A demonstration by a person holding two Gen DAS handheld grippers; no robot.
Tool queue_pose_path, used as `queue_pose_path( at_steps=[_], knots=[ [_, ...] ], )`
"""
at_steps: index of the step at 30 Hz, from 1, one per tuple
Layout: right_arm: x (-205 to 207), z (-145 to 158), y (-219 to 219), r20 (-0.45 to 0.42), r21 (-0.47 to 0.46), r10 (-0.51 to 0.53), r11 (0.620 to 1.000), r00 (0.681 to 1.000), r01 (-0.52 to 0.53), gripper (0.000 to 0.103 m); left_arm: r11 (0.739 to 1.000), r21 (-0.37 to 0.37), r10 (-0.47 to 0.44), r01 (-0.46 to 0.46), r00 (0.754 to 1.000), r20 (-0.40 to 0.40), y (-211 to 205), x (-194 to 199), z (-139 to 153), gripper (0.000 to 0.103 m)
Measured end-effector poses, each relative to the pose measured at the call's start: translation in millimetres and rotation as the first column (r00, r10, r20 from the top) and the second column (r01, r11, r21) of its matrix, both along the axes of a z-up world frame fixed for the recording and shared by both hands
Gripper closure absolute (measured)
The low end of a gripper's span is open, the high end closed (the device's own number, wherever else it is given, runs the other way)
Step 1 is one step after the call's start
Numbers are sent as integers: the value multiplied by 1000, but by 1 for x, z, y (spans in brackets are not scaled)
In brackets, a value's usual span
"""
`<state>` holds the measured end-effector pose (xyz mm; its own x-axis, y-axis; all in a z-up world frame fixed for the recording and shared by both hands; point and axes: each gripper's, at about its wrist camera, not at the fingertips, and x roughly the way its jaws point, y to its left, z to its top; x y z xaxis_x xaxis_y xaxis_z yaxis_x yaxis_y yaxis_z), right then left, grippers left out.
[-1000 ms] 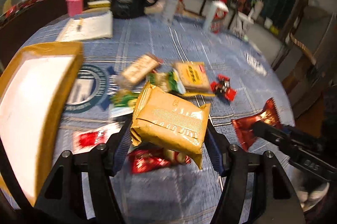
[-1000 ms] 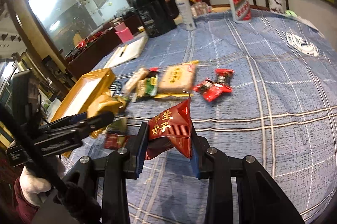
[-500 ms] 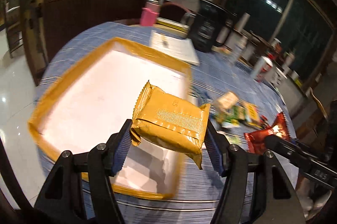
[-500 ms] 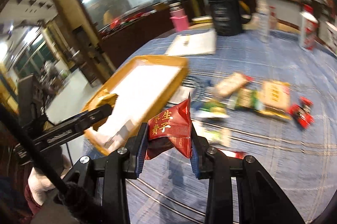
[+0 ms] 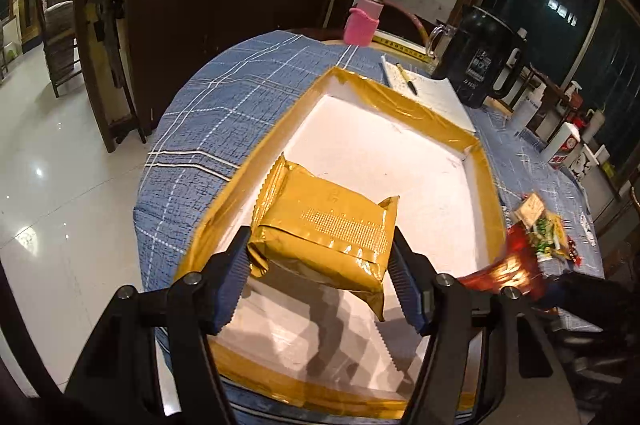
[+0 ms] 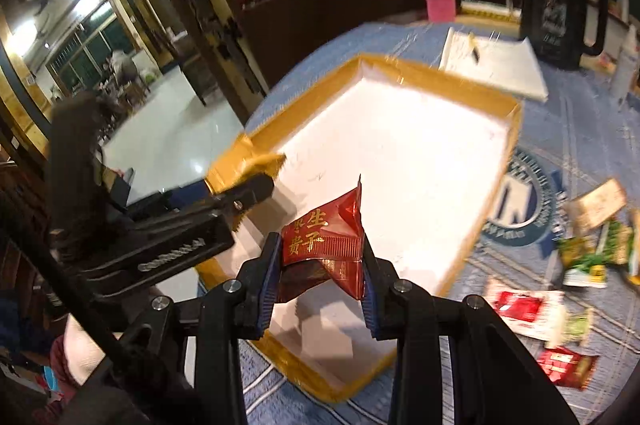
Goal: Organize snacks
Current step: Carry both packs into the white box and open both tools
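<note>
**Two snacks over the tray, ready to be set down**

The left gripper point(image 5: 322, 265) holds a gold packet point(image 5: 324, 225) clamped across its width between both pads; the right gripper point(image 6: 320, 273) pinches a red packet point(image 6: 324, 249) with gold characters, its jaws set narrow on the crumpled foil. Both packets hang above the white floor of the gold-rimmed tray point(image 5: 400, 105); the tray's floor lies ahead of and below each pair of fingers, with nothing in it that I can see.

To do the step well, I would lower each packet until it nearly rests on the white floor before easing the grip; keep the two apart, since the red packet sits just to the right of the left fingers; place the gold one toward a corner so room is left for the loose snacks point(image 6: 588, 245) lying on the blue checked cloth point(image 5: 224, 97) well to the right of the right fingers.

A second ago both grippers hung over the scattered snacks, with the tray off to the left; now the tray lies beneath them; the grip on each packet looks unchanged.
</note>
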<state>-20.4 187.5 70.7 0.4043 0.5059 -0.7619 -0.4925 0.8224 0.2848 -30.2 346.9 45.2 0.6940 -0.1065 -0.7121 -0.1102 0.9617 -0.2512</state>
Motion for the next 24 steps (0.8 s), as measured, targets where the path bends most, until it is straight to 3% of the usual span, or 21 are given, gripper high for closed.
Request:
queue_pose_path(
  at_steps=[4, 11, 24],
  knots=[
    [11, -19, 10, -48, -7, 4, 1000, 999, -5, 68, 1000, -6, -18, 18, 1000, -14, 3, 2, -7, 36],
    [20, -25, 18, -74, 5, 9, 1000, 997, -9, 65, 999, -35, -23, 22, 1000, -12, 4, 3, -5, 34],
    [0, 6, -12, 44, 51, -53, 997, 998, 51, 60, 996, -89, 28, -19, 994, 103, -1, -42, 34, 29]
  ],
)
